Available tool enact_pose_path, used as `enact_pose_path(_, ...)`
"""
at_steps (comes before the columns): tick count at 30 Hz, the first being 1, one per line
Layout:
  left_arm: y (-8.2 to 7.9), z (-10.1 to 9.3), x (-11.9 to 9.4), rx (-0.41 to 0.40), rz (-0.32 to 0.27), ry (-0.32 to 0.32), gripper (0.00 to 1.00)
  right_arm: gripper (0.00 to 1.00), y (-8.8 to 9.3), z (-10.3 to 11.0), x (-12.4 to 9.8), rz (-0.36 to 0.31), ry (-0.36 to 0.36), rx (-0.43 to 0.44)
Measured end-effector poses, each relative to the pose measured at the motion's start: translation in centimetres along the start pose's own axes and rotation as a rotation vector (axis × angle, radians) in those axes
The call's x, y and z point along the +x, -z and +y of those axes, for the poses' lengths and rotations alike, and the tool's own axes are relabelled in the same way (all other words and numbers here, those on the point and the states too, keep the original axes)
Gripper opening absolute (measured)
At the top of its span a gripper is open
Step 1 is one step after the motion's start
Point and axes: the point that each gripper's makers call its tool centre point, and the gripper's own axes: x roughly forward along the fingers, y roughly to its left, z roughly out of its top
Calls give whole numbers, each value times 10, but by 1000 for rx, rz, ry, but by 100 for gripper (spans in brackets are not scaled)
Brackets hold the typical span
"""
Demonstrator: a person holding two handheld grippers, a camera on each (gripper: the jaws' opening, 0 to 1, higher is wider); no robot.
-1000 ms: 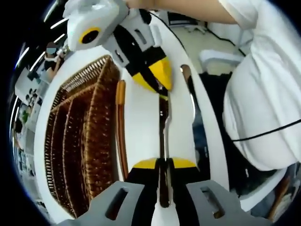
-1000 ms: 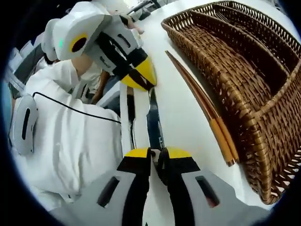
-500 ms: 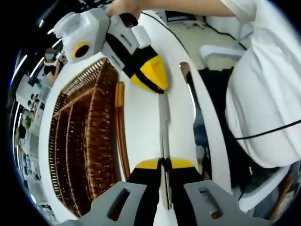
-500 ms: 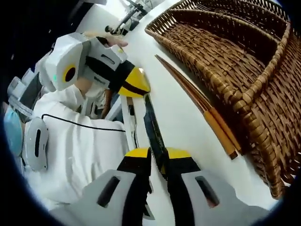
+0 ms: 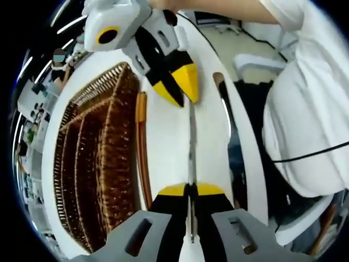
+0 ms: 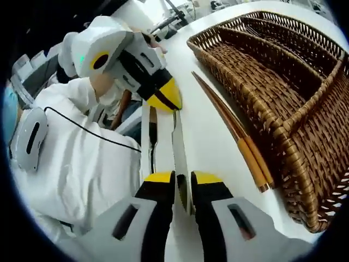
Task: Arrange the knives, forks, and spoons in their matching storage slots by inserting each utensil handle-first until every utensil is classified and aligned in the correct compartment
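The left claw (image 5: 190, 190) is clamped on one end of a flat steel knife (image 5: 191, 144). The right claw (image 6: 182, 182) stands slightly parted around the other end, likely a handover before handle-first insertion. On the white surface (image 6: 207, 128) beside the knife lie slim wooden chopsticks (image 6: 234, 128), then the stiff, empty wicker basket (image 6: 272, 93).

Left gripper (image 5: 190, 189) fingers clamp knife (image 5: 191, 147); right gripper (image 5: 182, 90) parted at far end; wicker tray (image 5: 103, 158) beside.
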Motion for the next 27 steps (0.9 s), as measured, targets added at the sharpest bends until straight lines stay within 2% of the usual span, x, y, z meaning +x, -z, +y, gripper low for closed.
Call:
enact_pose_path(2,0,0,0,-4,-2,2,2,13,1,-1,-1,3,15,-7)
enact_pose_path(4,0,0,0,-8,-3,3,2,12,-3,-1,-3,-22,31,-67)
enact_pose_path(6,0,1,0,-9,-4,4,2,12,-2,0,-4,-14,46,-71)
enact_pose_path(7,0,1,0,-12,-6,4,2,12,-3,-3,-5,-14,73,-126)
enact_pose_path(11,-1,2,-1,-27,-18,8,2,11,-4,-1,-6,-7,108,-206)
enact_pose_path(13,-1,2,-1,-33,-22,7,2,11,-4,0,-6,-2,112,-218)
enact_pose_path(16,-2,1,-1,-44,-29,14,2,10,-4,-2,-5,19,152,-301)
enact_pose_path(21,-2,0,-1,-71,-36,26,2,7,-1,-2,-2,36,163,-319)
enact_pose_path(27,-2,-2,-2,-118,-44,37,2,3,-3,-5,-3,19,180,-354)
